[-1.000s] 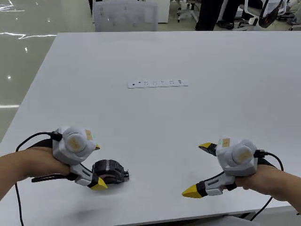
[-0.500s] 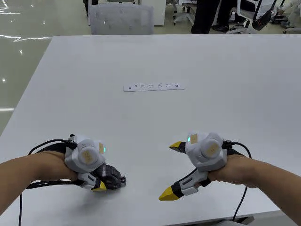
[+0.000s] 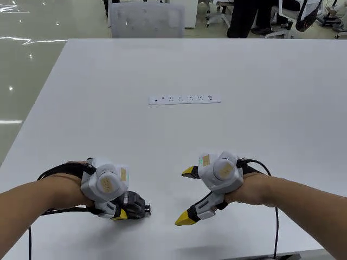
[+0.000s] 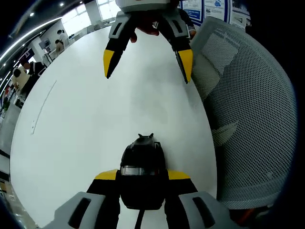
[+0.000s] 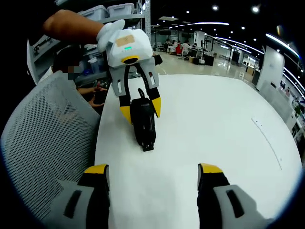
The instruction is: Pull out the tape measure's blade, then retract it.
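A black tape measure lies on the white table near its front edge, gripped between the yellow tips of my left gripper. In the left gripper view the tape measure sits clamped in the left gripper, its blade tab pointing ahead. My right gripper stands open a short way to the right of the case, jaws pointing at it. The right gripper view has the tape measure ahead of the right gripper, with empty table between its fingers. No blade is drawn out.
A white power strip lies flat at the table's middle. A mesh chair stands beside the table's near edge. Office chairs and a person's legs are beyond the far edge.
My right gripper has moved left toward the tape measure, closing most of the gap. My left gripper still holds the case, shifted slightly right.
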